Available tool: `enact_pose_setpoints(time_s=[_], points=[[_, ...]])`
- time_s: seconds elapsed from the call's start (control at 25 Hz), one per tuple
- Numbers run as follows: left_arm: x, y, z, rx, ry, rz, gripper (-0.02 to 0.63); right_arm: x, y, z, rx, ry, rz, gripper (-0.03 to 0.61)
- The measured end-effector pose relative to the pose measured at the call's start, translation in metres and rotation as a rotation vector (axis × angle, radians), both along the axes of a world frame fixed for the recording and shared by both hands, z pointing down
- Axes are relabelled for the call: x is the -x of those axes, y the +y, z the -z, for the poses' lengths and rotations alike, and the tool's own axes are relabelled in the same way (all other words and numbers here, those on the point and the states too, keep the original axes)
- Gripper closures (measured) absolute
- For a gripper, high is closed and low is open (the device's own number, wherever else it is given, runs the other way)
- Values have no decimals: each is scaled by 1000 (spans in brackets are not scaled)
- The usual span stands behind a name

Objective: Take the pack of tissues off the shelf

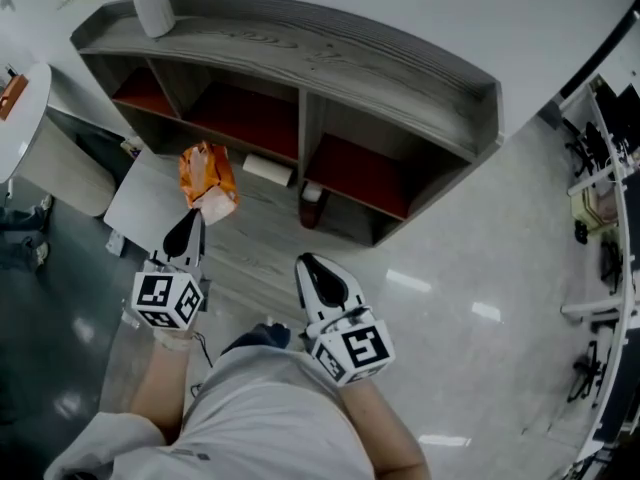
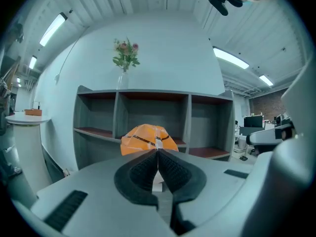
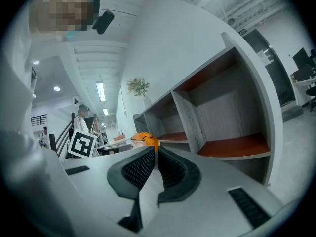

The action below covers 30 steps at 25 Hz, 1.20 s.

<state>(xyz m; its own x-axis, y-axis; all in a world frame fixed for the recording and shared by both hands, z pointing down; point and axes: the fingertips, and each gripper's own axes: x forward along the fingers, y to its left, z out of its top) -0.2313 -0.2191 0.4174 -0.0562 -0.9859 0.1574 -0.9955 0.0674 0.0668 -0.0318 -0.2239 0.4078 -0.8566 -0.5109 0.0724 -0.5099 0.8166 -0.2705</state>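
Note:
The orange pack of tissues (image 1: 207,180) hangs in the air in front of the grey shelf (image 1: 400,78), outside its lower left compartments. My left gripper (image 1: 196,215) is shut on the pack's near edge. In the left gripper view the pack (image 2: 147,136) bulges just beyond the closed jaws of the left gripper (image 2: 158,150), which pinch a thin flap of it. My right gripper (image 1: 304,262) floats lower, to the right of the pack, shut with nothing in it. From the right gripper view, the pack (image 3: 144,138) shows past the shut right gripper (image 3: 154,150).
A white vase with flowers (image 1: 153,6) stands on the shelf top. A white roll (image 1: 268,169) and a dark red bottle (image 1: 312,206) sit in the lower compartments. A round white table (image 1: 20,108) is at the left, office desks (image 1: 600,208) at the right.

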Motion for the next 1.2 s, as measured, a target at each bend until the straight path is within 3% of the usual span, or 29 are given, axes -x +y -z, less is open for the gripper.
enact_pose_setpoints(time_s=[0.36, 1.2], points=[[-28, 46, -19, 55, 22, -2, 595, -9, 25, -8, 9, -3, 20, 548], [-183, 8, -7, 54, 39, -391, 595, -128, 26, -10, 17, -29, -297, 548]])
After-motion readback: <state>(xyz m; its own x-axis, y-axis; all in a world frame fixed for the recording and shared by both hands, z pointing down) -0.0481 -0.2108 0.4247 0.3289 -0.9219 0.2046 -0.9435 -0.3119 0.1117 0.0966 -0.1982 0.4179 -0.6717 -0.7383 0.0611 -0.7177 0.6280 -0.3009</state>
